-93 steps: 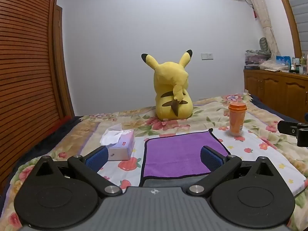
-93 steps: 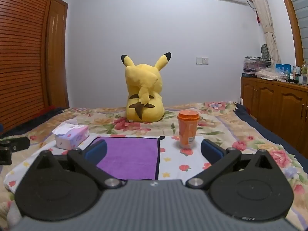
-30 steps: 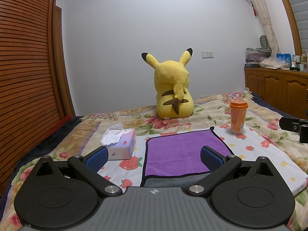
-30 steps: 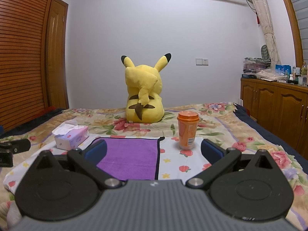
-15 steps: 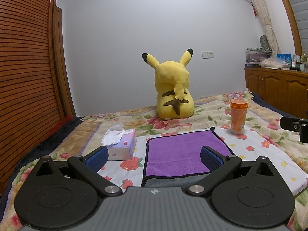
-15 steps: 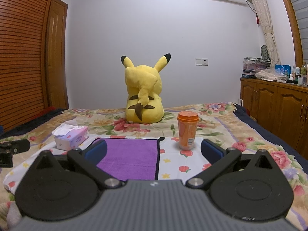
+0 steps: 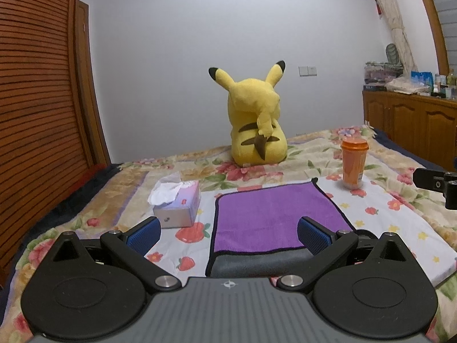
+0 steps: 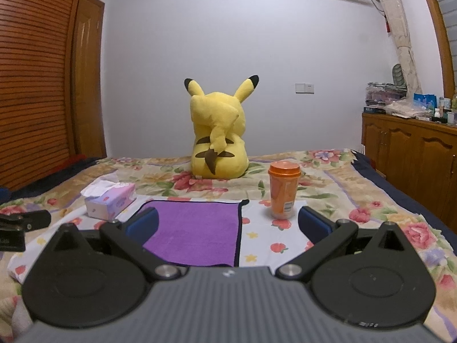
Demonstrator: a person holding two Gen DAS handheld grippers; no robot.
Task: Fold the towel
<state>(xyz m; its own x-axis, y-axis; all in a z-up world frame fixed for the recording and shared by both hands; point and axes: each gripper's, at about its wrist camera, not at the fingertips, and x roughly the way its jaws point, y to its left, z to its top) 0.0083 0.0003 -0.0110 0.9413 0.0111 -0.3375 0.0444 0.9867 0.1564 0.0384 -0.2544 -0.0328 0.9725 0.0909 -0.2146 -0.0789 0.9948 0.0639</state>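
The purple towel [image 7: 271, 214] lies flat on the flowered bed cover [image 7: 385, 223] in the lower middle of the left wrist view, directly ahead of the left gripper [image 7: 228, 235], whose blue-padded fingers [image 7: 144, 234] are spread wide with nothing between them; the right pad overlaps the towel's lower right part in the picture, though whether it touches the cloth cannot be told. In the right wrist view the towel [image 8: 194, 228] sits left of centre, and the right gripper [image 8: 228, 224] is likewise wide open and empty, its left pad over the towel's left side and its right pad over bare cover just below the orange cup [image 8: 283, 190]. The towel's near edge shows a grey underside in the left view and is partly cut off by the gripper bodies in both; its near right corner is hidden. The tissue box [image 7: 178, 201] stands just left of the towel with a strip of cover between them, and the cup stands off its far right corner, close but apart. The yellow plush toy [image 7: 257, 125] sits well behind the far edge. Part of the other gripper shows at the right edge of the left view and at the left edge of the right view. Bare cover lies to the lower right of the towel.
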